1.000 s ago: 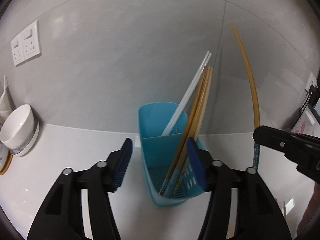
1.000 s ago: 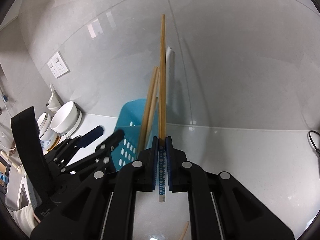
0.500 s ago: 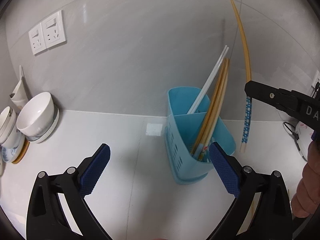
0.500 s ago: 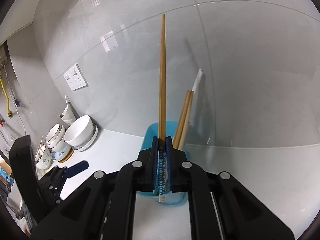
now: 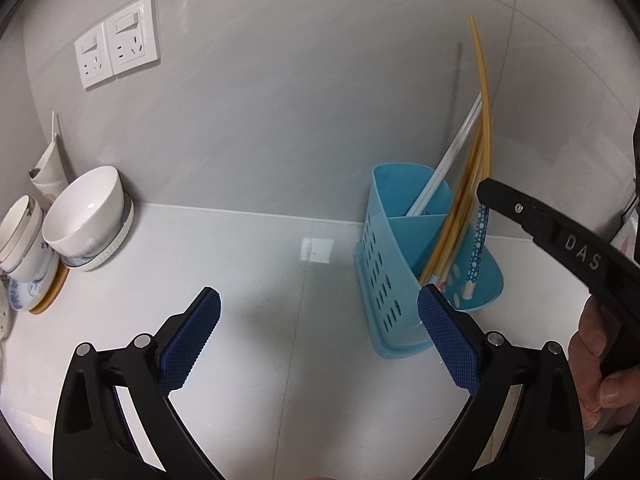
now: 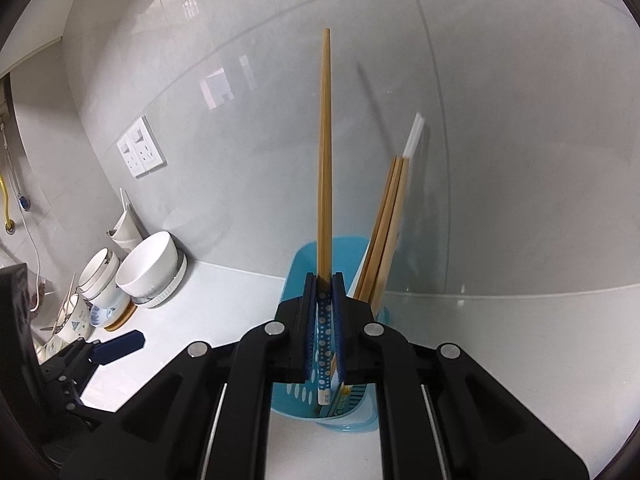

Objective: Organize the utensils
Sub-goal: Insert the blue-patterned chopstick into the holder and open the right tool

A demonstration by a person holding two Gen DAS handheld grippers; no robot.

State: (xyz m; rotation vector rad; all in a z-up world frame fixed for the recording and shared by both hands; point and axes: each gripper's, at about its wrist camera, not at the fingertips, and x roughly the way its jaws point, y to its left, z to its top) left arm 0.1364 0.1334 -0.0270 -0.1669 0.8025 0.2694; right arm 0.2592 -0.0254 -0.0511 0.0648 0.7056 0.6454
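Left wrist view showed the left claw (image 5: 318, 334) low over the white desk (image 5: 248, 264), its blue pads (image 5: 188, 338) spread wide apart after having just been opening, with nothing between them. Right of it stood a blue holder (image 5: 384, 268), split into 2 compartments. A white chopstick (image 5: 444, 168) leaned in the far compartment; several wooden chopsticks (image 5: 460, 216) leaned in the near one. From the right edge the right claw (image 5: 486, 196) reached in over the holder, held by a hand (image 5: 596, 364). It was clamped on a chopstick (image 5: 478, 240) with a blue dotted lower end, whose tip hung inside the near compartment; whether the tip touched the bottom could not be told. At the far left, a white bowl (image 5: 86, 210) sat tilted on a plate beside stacked cups (image 5: 20, 236), with a double socket (image 5: 116, 42) on the grey wall above.

Right wrist view showed the right claw (image 6: 325, 308) together on the chopstick (image 6: 325, 160), which stood nearly upright, its wooden end high against the wall and its dotted end below the pads, over the holder (image 6: 304, 256). The wooden chopsticks (image 6: 386, 224) leaned just right of it. The left claw's pad (image 6: 120, 346) showed at the left, apart from the holder, with the bowl (image 6: 148, 264) beyond.
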